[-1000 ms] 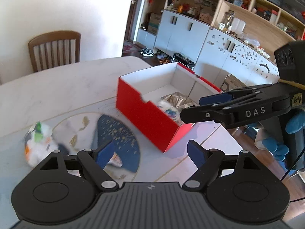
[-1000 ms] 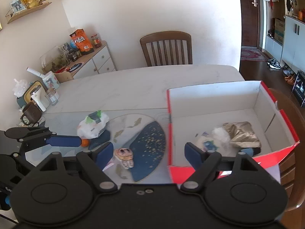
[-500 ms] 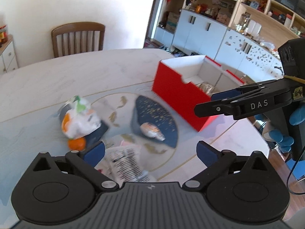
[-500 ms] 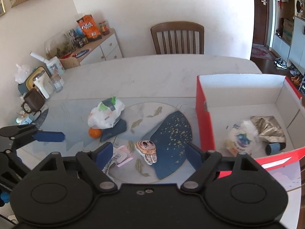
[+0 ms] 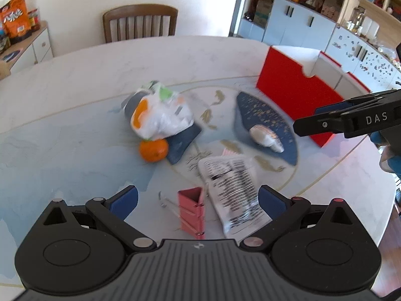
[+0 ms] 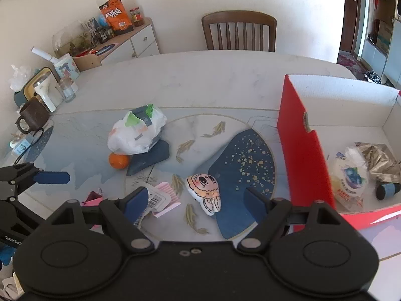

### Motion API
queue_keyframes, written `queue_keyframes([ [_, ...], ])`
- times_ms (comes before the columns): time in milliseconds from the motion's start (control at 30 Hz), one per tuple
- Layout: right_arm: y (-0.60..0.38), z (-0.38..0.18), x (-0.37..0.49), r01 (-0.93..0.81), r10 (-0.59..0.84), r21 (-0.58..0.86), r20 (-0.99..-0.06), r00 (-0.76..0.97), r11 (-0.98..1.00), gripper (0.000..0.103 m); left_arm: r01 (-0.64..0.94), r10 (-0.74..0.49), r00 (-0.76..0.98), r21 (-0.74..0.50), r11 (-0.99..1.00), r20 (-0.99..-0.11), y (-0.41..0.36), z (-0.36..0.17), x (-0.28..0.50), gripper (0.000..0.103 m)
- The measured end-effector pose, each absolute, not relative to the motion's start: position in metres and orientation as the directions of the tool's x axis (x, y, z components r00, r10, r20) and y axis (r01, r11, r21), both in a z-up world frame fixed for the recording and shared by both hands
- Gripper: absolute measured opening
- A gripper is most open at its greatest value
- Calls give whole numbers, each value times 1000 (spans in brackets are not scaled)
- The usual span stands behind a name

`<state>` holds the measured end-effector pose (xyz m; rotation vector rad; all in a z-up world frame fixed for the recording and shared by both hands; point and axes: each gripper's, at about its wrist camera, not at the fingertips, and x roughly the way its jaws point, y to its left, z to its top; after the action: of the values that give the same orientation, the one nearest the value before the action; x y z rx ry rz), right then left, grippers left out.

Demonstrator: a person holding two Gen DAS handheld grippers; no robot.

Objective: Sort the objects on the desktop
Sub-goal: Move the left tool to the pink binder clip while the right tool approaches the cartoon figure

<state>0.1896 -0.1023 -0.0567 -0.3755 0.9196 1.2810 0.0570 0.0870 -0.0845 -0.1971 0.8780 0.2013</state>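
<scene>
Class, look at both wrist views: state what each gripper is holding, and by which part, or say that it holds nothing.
Nothing is held. The left gripper is open above the pink binder clip, and the right gripper is open above the cartoon packet.

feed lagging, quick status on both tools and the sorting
Left tool open over pink clip. Right tool open, empty. Orange unsorted; red box unobstructed.

A wooden chair [image 6: 239, 31] is seen behind the surface [image 6: 213, 75]. On a sideboard [image 6: 120, 45] at left, an orange bag [image 6: 115, 16] and jars [image 6: 136, 17] are stood. A brown mug [image 6: 33, 115] and a white cup [image 6: 66, 66] are set near the surface's left edge. Cabinets [image 5: 298, 28] are lined up at right.
</scene>
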Motion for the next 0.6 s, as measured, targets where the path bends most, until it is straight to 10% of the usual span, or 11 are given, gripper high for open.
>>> queue_keyframes([
  [600,-61,-108,191,-928,584,177,-810,51,327,74,-287,109,579,-78,955,-808,99,-122,63,102],
])
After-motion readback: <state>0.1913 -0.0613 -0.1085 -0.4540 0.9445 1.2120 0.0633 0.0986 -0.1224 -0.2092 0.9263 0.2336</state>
